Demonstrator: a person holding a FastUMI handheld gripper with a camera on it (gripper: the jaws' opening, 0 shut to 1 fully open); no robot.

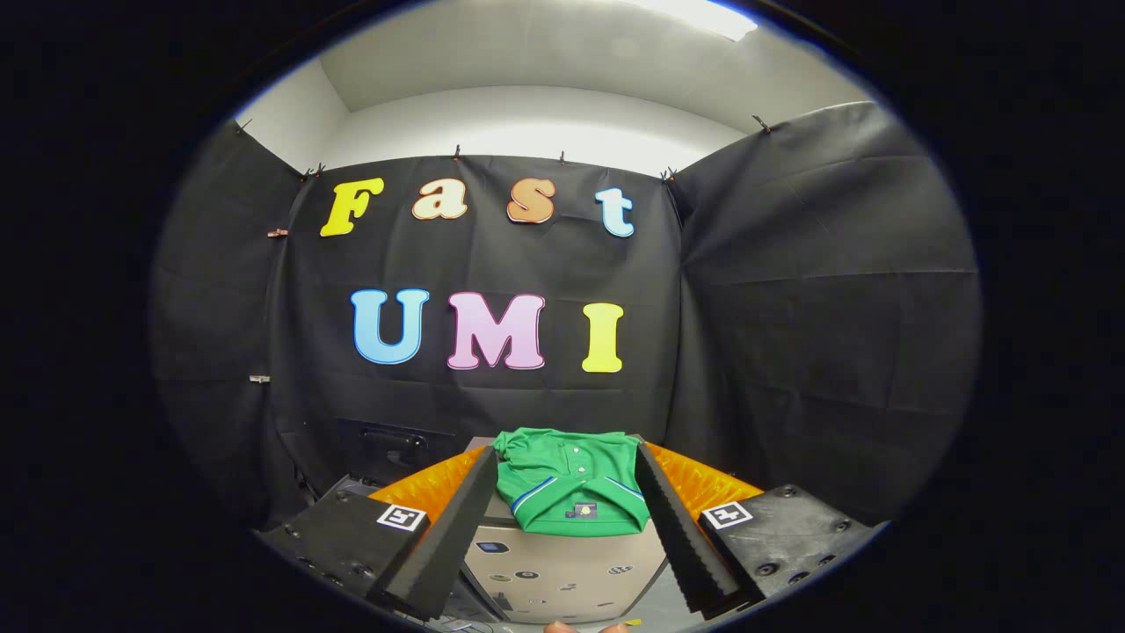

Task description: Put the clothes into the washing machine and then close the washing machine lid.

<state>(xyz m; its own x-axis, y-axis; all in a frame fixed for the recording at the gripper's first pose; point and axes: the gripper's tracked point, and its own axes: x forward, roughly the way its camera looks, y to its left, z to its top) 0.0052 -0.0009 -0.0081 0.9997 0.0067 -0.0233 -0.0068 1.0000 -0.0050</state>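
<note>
Gripper fingers spread wide, folded green shirt between them, small unreadable badge.

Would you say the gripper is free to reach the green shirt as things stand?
Probably yes: the gripper is open, the green shirt lies folded on the washing machine between its fingers, nothing between.

A folded green shirt lies on top of the washer, a pale grey box with small stickers on its near face. From the washer's middle, you find the shirt toward twelve o'clock, its near edge hanging a little over the face. Your gripper is spread wide, one finger at nine o'clock of the shirt, one at three.
</note>
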